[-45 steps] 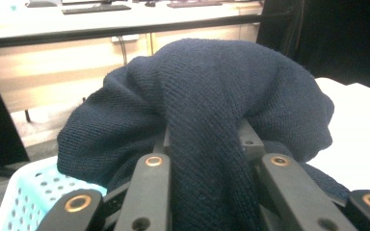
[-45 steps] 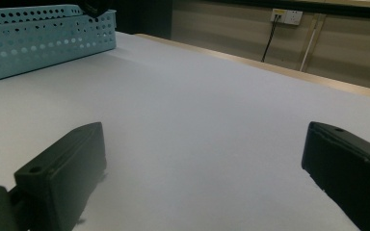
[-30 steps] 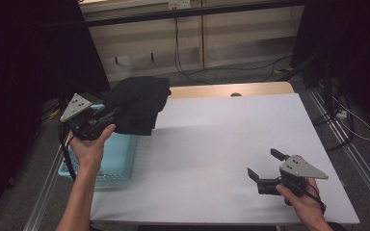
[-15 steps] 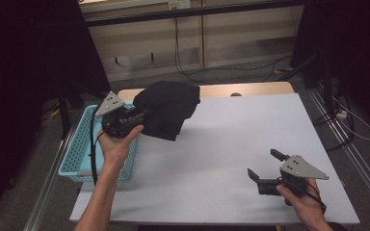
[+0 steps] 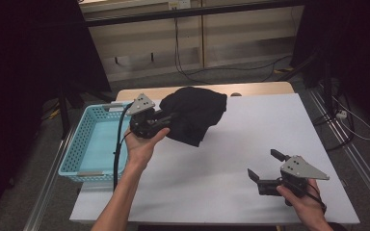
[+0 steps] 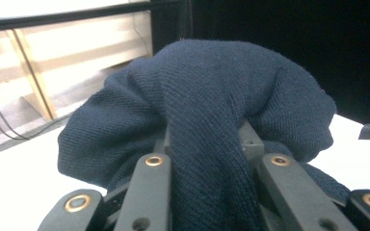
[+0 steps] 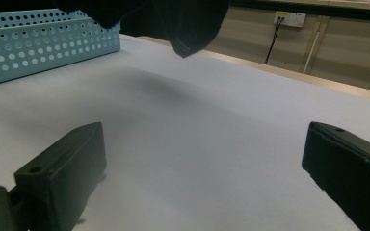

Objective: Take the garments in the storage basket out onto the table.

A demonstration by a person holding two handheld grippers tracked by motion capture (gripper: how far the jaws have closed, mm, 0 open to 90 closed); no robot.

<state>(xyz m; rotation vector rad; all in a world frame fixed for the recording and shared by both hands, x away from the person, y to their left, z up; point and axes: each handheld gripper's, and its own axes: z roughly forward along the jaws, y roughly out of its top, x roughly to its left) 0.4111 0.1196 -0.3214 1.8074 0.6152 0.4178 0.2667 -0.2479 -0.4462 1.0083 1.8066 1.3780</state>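
Above bench (image 5: 250, 144) | left gripper (image 5: 166, 119) clamps dark sweater (image 5: 195, 113), lifted beside basket (image 5: 96, 144) | left gripper view: knit bunched between jaws | right gripper (image 5: 265, 168) spread, empty, low over bench

- White-topped desk (image 5: 231, 159), wooden strip along far edge.
- Light blue perforated plastic basket (image 5: 89, 144) at left edge, overhanging the desk's side.

Hidden and cut-off parts

In the left gripper view the dark knitted garment (image 6: 207, 120) covers the jaws' tips, so their grip line is unseen. In the right gripper view the garment (image 7: 173, 19) and the blue basket (image 7: 38, 43) are cut by the frame's edges.
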